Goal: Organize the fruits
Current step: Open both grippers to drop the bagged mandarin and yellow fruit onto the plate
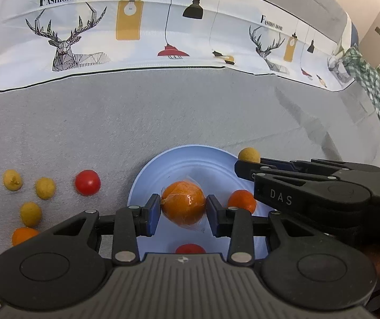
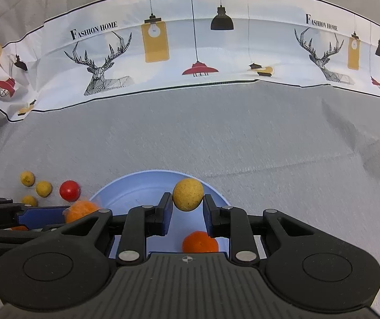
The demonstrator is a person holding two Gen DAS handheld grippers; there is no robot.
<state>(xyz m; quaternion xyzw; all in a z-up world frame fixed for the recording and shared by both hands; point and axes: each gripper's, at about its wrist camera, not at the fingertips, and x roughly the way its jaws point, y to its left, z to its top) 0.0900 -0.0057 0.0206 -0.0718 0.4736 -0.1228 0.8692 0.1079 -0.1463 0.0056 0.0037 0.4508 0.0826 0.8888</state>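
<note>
My left gripper (image 1: 183, 210) is shut on a plastic-wrapped orange (image 1: 183, 203) and holds it over the light blue plate (image 1: 179, 164). My right gripper (image 2: 187, 207) is shut on a yellow fruit (image 2: 188, 194) over the same plate (image 2: 131, 191); it reaches in from the right in the left wrist view (image 1: 243, 167). A small orange (image 1: 243, 200) and a red tomato (image 1: 190, 248) lie on the plate. The small orange shows below my right fingers (image 2: 200, 242).
Left of the plate on the grey cloth lie a red tomato (image 1: 87, 182), three yellow fruits (image 1: 45, 188) and an orange (image 1: 24, 235). A printed white cloth band (image 1: 136, 40) runs across the back. A green checked cloth (image 1: 375, 87) lies far right.
</note>
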